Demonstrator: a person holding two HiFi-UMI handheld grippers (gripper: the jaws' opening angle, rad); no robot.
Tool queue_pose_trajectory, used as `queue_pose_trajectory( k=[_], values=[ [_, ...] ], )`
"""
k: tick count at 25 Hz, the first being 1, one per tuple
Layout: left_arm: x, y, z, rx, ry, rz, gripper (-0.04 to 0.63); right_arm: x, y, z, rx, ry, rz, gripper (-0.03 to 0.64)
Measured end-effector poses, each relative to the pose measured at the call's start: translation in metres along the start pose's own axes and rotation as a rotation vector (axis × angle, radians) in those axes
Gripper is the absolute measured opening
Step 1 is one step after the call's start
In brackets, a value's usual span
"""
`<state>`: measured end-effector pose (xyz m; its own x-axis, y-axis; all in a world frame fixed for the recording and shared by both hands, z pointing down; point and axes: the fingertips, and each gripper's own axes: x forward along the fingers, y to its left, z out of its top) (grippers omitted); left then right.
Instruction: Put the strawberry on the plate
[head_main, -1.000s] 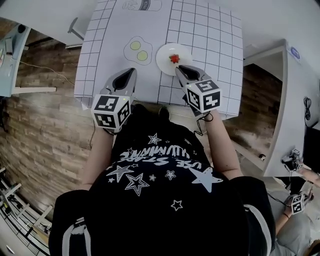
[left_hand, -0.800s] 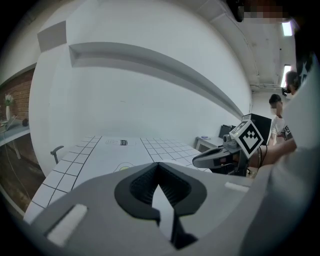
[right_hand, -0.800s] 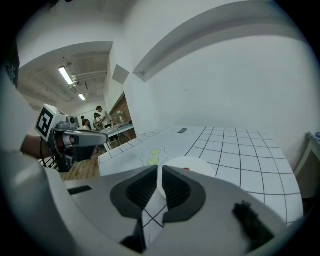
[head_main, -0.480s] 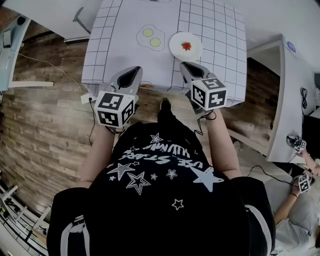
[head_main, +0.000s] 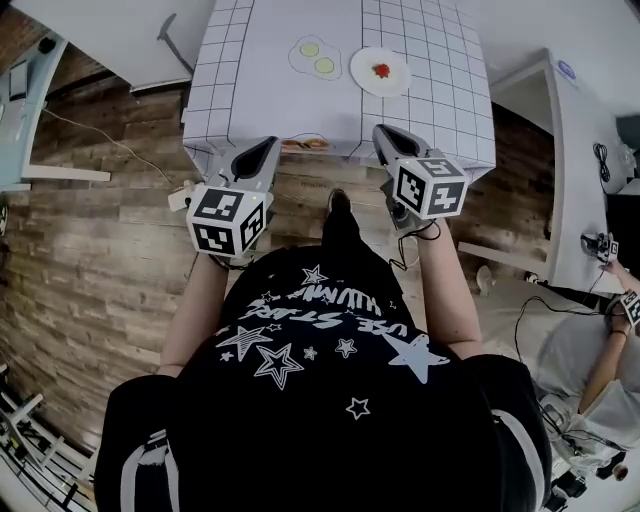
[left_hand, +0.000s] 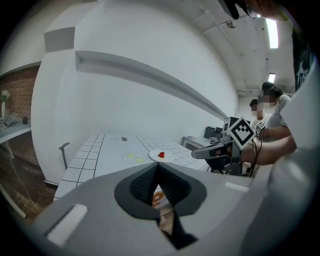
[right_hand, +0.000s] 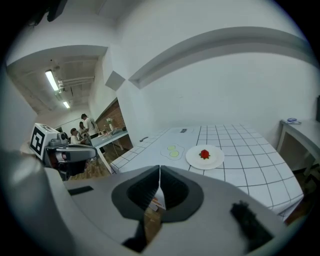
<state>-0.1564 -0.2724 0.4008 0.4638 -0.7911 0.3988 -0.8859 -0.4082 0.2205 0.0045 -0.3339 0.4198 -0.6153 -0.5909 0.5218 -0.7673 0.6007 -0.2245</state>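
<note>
Red strawberry (head_main: 381, 70), white plate (head_main: 362, 82): both stand out against a white counter (head_main: 260, 95) ruled in a black grid, which also bears an outlined egg print (head_main: 316, 57) with two yellow-green yolks. The grey left gripper (head_main: 274, 141) and grey right gripper (head_main: 379, 129) carry black-and-white marker cubes. Brown wood-plank floor (head_main: 100, 250); black shirt (head_main: 320, 410) patterned with white stars.

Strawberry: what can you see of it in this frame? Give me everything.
The strawberry is small and bright red, with what looks like a dark greenish fringe at its base in the right gripper view. Its material is too small to tell. It lies near the middle of the round white plate, which sits on the gridded white table. Only the plate touches it.
</note>
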Motion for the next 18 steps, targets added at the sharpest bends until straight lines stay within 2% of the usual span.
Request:
queue_pose_trajectory(
  k=[9, 14, 18],
  values=[
    [-0.039, -0.026, -0.018, 0.008, -0.003, -0.092, 0.009, -0.05, 0.035, -0.034, 0.086, -0.016, -0.073, 0.014],
    [-0.049, -0.039, -0.031, -0.017, 0.011, -0.134, 0.009, -0.08, 0.045, -0.059, 0.098, 0.015, -0.121, 0.014],
    [-0.055, -0.055, -0.033, -0.003, -0.003, -0.165, 0.009, -0.098, 0.049, -0.067, 0.1, -0.004, -0.138, 0.014]
  ],
)
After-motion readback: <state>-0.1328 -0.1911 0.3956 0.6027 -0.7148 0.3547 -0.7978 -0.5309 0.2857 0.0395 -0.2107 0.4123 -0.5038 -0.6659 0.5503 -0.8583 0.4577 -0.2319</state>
